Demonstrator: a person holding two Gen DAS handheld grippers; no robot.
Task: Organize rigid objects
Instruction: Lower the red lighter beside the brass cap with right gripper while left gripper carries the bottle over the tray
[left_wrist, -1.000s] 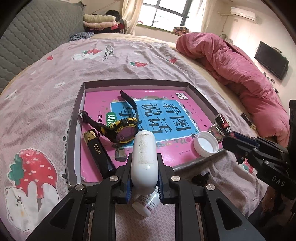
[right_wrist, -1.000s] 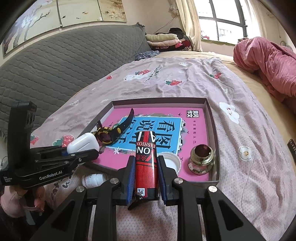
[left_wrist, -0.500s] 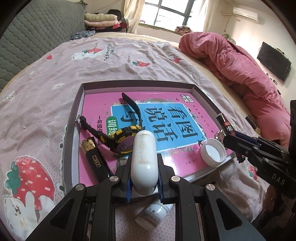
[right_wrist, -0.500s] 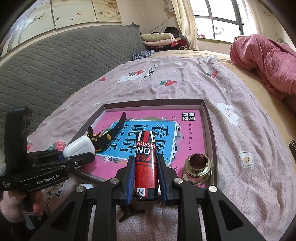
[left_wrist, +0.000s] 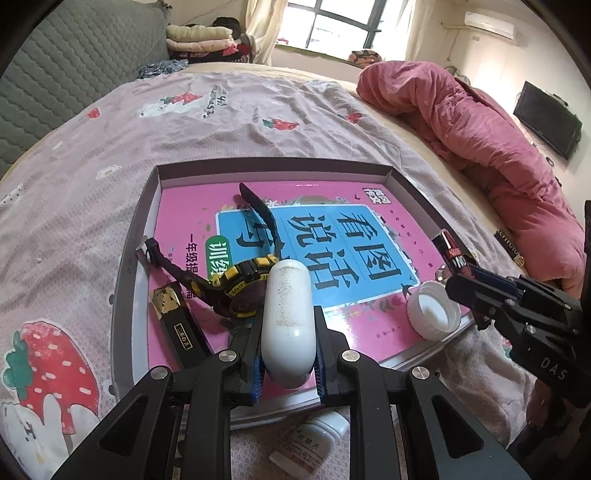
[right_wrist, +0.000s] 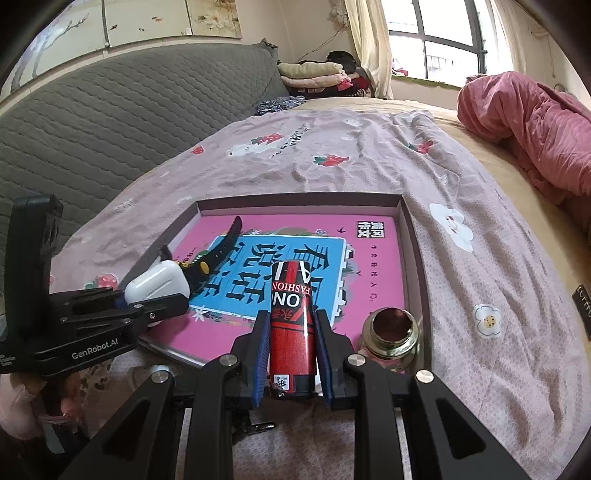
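My left gripper is shut on a white earbud case, held over the near edge of the shallow box with the pink book inside. My right gripper is shut on a red and black box marked FASHION, over the box's near edge. In the box lie a black and yellow watch, a black lighter, a white cap and a brass-rimmed jar. The left gripper with the case also shows in the right wrist view.
A small white pill bottle lies on the bedsheet just in front of the box. A rolled pink quilt lies at the right. A grey padded headboard runs along the left. Folded clothes sit by the window.
Both grippers have moved forward over the box's near edge with their objects still held. The pill bottle has slid lower in the left wrist view.
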